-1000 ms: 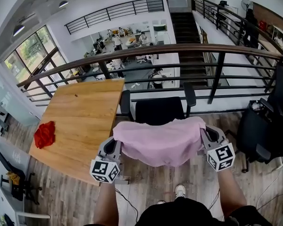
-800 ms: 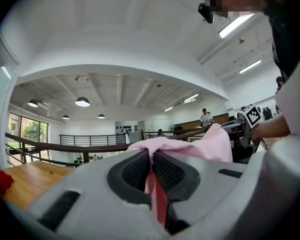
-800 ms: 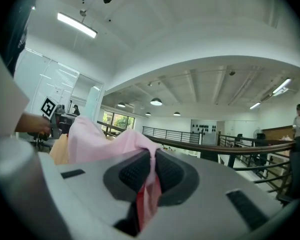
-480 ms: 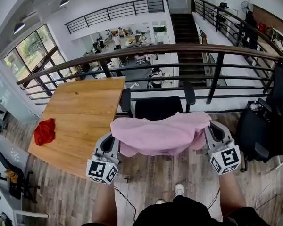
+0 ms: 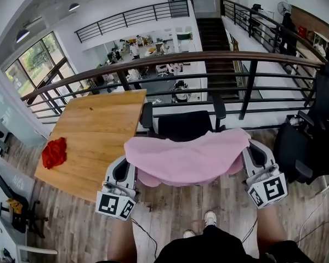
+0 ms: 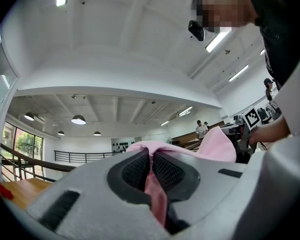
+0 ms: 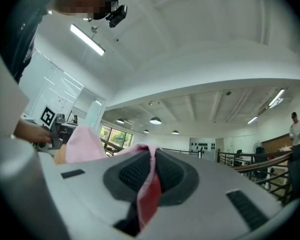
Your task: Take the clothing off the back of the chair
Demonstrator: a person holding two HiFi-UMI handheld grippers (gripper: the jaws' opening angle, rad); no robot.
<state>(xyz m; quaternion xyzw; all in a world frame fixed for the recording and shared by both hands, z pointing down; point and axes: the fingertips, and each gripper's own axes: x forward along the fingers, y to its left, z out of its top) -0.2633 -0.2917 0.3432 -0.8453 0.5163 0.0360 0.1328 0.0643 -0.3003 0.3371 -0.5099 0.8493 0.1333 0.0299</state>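
— Where is the soft pink cloth garment [image 5: 189,156] hanging?
— It is stretching between both tools, over the black office chair [image 5: 183,126] (beside the wooden bench [image 5: 93,130]).
— And the tools?
— The left tool [image 6: 151,166] and right tool [image 7: 151,170] are each pinching one edge of it.

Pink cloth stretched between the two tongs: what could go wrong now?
The left tongs and right tongs each pinch only a thin fold of the cloth, so one side might slip free. Its sagging middle hangs close to the chair and could snag on it.
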